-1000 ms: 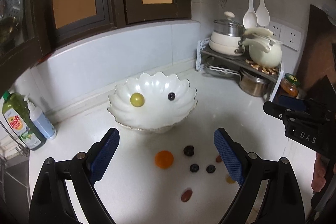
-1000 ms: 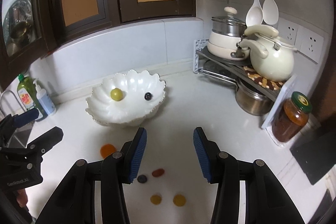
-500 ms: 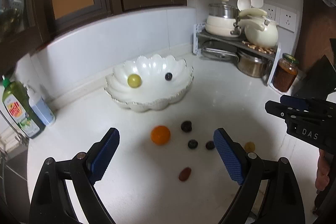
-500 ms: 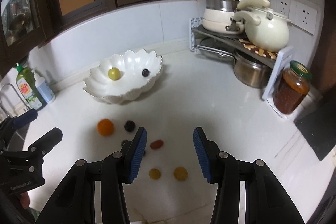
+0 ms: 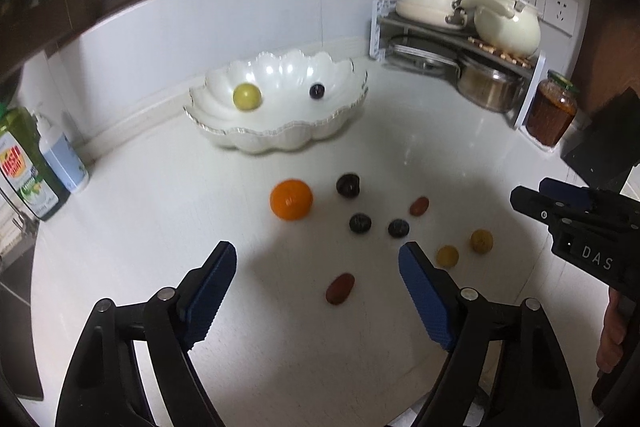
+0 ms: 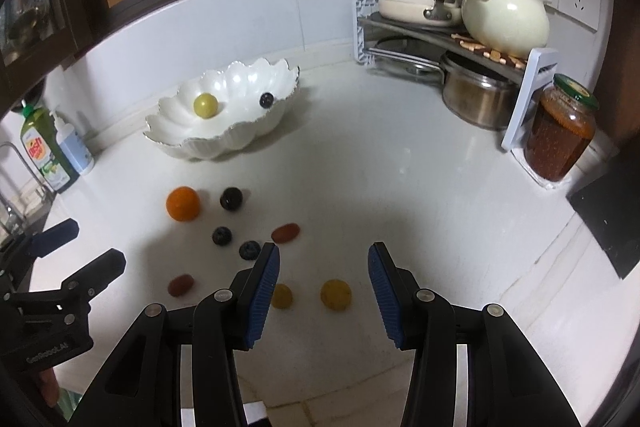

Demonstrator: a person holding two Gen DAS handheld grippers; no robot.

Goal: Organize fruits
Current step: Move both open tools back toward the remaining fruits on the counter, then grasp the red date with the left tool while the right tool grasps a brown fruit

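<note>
Your left claw [image 5: 316,275] was spread wide, empty, above the surface [image 5: 400,155] | your right claw [image 6: 323,277] was spread, empty, a yellow fruit [image 6: 336,295] between its fingers' line | orange [image 5: 291,199], dark berries and red fruits lay loose beyond | scalloped bowl [image 5: 280,139] held a green fruit [image 5: 247,97] and one dark berry [image 5: 317,91].

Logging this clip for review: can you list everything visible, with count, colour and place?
bowl: 1, white scalloped, back of counter
green fruit: 1, yellow-green, in bowl
dark berry: 1, in bowl
orange: 1, orange, counter
dark fruits: 3, counter, right of orange
red fruits: 2, counter
yellow fruits: 2, counter, near right tongs
bottles: 2, green and pale blue, left
pots and kettle: cream and steel, corner rack
jar: 1, red-brown, right
left tongs: open, blue pads
right tongs: open, blue pads
</note>
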